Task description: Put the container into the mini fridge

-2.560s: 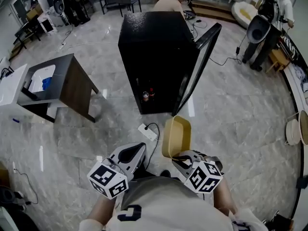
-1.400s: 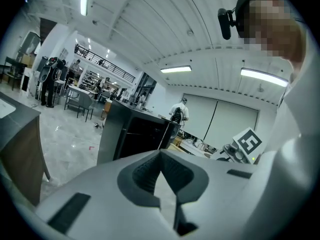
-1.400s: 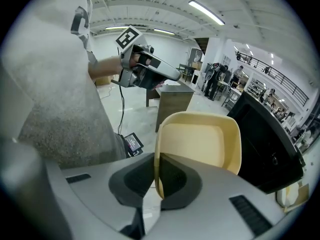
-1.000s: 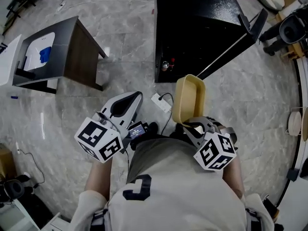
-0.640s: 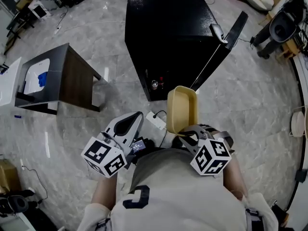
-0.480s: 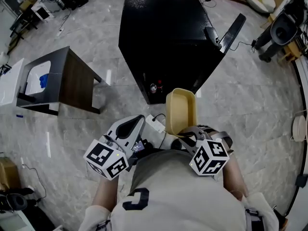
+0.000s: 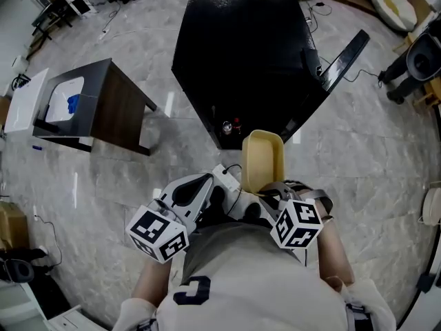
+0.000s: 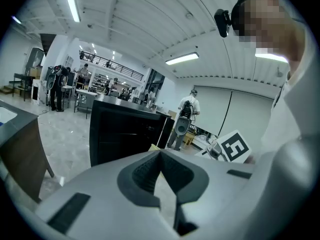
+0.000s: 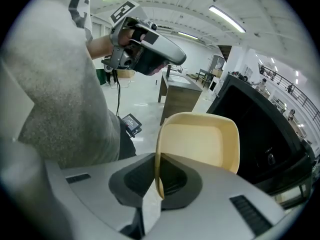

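A beige plastic container [image 7: 262, 158] stands on edge in front of me, its hollow side facing left. My right gripper [image 7: 266, 193] is shut on its near rim; in the right gripper view the rim [image 9: 158, 184] sits pinched between the jaws. The black mini fridge [image 7: 241, 54] stands just beyond the container with its door [image 7: 339, 62] swung open to the right. Small cans [image 7: 231, 125] show low inside it. My left gripper [image 7: 204, 181] hovers beside the container, jaws shut on nothing, and points at the fridge [image 8: 125, 134].
A dark side table [image 7: 110, 109] holding a white tray with something blue stands at the left. A white power strip [image 7: 224, 174] and its cable lie on the marble floor under the grippers. People and equipment [image 7: 420, 61] are at the far right.
Both grippers have moved closer to the fridge's open front, with the container still held on edge. The left gripper now sits nearer the container.
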Tool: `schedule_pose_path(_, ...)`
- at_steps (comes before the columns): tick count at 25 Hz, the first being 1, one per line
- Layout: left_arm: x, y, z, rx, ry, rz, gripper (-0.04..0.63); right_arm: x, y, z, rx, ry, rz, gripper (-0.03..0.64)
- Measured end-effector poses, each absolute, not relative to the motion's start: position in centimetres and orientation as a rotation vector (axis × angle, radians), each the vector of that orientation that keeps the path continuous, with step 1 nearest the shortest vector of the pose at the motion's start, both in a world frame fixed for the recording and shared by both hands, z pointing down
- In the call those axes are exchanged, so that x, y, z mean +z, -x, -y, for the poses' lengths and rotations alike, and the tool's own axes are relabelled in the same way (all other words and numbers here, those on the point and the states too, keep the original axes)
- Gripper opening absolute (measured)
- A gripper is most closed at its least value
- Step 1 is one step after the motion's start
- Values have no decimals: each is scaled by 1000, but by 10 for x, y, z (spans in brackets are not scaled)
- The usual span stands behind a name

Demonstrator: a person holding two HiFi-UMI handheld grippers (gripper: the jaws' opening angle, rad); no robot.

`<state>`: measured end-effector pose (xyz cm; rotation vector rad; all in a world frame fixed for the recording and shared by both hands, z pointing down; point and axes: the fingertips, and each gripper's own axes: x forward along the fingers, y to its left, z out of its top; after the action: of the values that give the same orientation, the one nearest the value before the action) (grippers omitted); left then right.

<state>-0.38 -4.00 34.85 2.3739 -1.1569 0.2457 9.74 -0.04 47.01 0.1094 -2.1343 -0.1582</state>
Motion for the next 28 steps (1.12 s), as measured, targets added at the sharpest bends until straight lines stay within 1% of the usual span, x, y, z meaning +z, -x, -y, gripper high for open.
schedule_pose_path(6, 363, 32, 63, 220, -2368, 1124, 57, 478, -76, 30, -142, -140, 2076, 32)
schedule_pose_path(11, 384, 65, 79, 300, -2409, 1062, 57, 489, -51, 61, -143, -201, 2010, 32)
schedule_pose_path(17, 385, 101, 96, 244, -2429, 980, 57, 507, -30, 95, -124, -260, 1909, 32)
schedule_pose_path(21, 391, 114, 104, 253, -2457, 910, 57, 516, -18, 113, -116, -291, 1874, 32)
schedule_pose_path(28, 394, 112, 117, 236, -2469, 868, 57, 545, -22, 135, -91, -285, 1822, 32)
